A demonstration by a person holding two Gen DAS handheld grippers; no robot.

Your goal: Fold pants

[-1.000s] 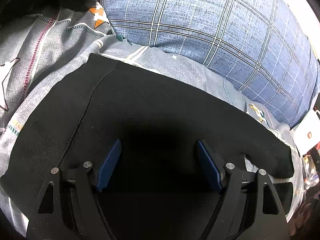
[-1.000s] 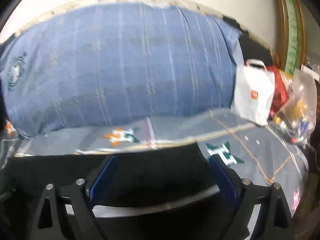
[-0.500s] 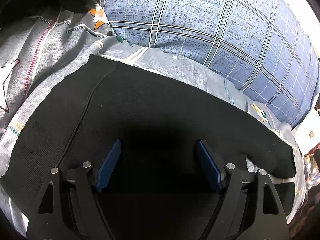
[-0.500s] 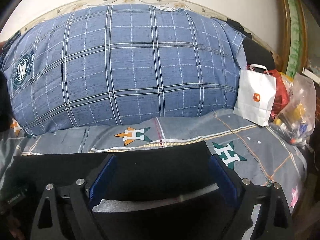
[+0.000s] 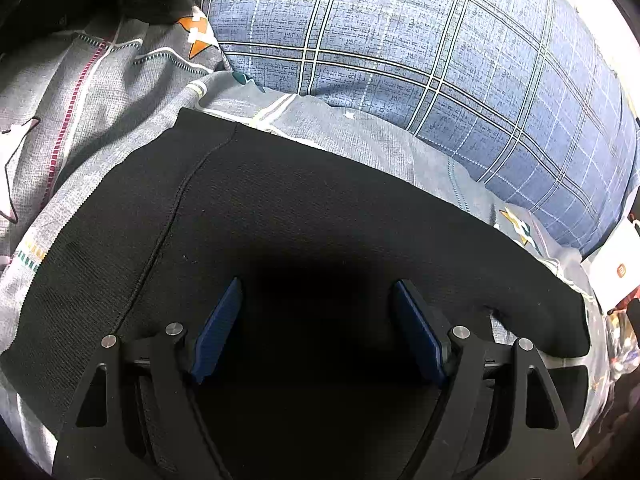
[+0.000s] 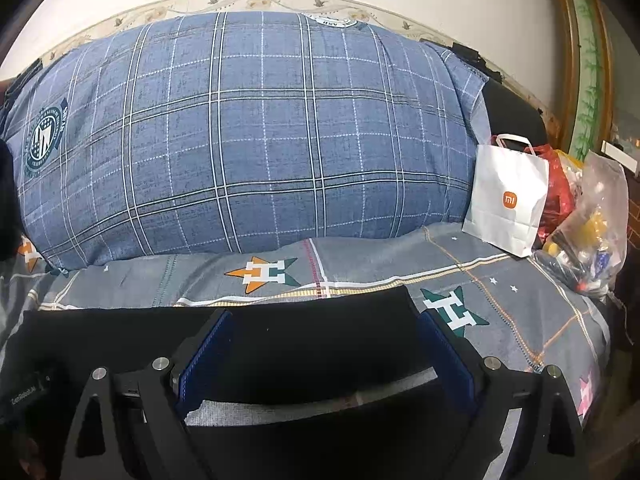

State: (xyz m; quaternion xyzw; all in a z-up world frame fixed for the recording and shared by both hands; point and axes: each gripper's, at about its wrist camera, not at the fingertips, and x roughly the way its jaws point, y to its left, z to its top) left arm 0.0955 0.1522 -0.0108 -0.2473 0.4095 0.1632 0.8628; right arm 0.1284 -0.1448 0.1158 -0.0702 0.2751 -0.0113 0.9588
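While both grippers — left gripper (image 5: 318, 312), right gripper (image 6: 326, 340) — gape over black pants (image 5: 304, 216), a clear bag (image 6: 592, 236) holds jumbled items.

Black pants (image 5: 304, 216), blue plaid pillow (image 6: 256, 136), grey star-print sheet (image 6: 500, 304)

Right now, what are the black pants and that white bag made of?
The black pants look like soft knitted cloth, matte: a fine ribbed weave and a stitched seam show in the left wrist view. The white bag looks like stiff matte paper, with sharp creases, flat sides and thin loop handles, though coated card is possible.
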